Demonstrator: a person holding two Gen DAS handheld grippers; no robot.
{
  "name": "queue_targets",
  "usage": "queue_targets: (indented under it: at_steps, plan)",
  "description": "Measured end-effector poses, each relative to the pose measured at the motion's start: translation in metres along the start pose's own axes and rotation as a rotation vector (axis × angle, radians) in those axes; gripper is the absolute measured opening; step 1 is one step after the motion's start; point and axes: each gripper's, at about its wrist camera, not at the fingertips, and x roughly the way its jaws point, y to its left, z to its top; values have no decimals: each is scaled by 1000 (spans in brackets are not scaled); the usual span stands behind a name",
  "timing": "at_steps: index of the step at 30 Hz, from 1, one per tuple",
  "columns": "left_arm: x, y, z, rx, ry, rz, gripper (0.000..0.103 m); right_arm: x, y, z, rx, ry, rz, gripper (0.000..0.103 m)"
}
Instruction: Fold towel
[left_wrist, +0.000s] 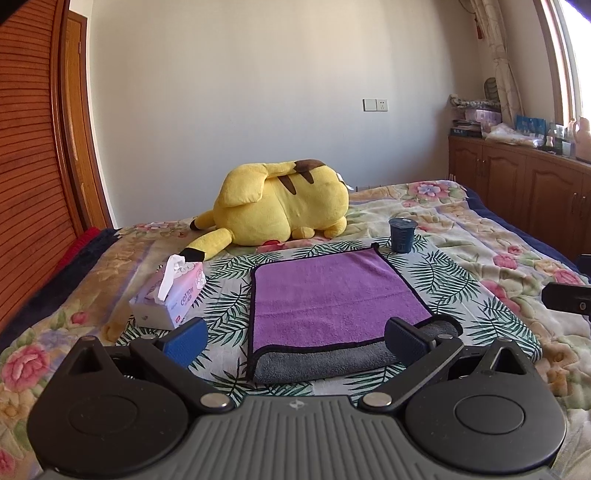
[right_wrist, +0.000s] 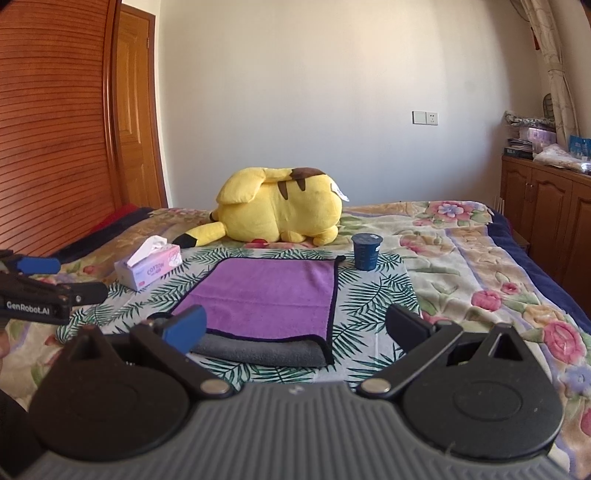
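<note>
A purple towel (left_wrist: 332, 295) with a grey underside and black trim lies folded on a leaf-print cloth (left_wrist: 229, 295) on the bed. Its purple layer sits on top and a grey strip (left_wrist: 321, 363) shows along the near edge. It also shows in the right wrist view (right_wrist: 269, 295). My left gripper (left_wrist: 295, 341) is open and empty, held just short of the towel's near edge. My right gripper (right_wrist: 295, 326) is open and empty, near the towel's near right corner. The left gripper shows at the left edge of the right wrist view (right_wrist: 44, 291).
A yellow plush toy (left_wrist: 284, 206) lies behind the towel. A tissue box (left_wrist: 170, 295) stands to the towel's left. A dark blue cup (left_wrist: 402, 235) stands at the towel's far right corner. Wooden cabinets (left_wrist: 517, 181) line the right wall and a wooden headboard (left_wrist: 33, 184) the left.
</note>
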Motion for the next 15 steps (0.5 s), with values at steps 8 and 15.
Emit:
queue_targets:
  at_steps: [8,15]
  plan:
    - [36,24,3,-20,29,-21,84,30,4,3,-37,66,20,94]
    - [70,38,6,-40,50,-56,77,60,7,2,-62,125,32,92]
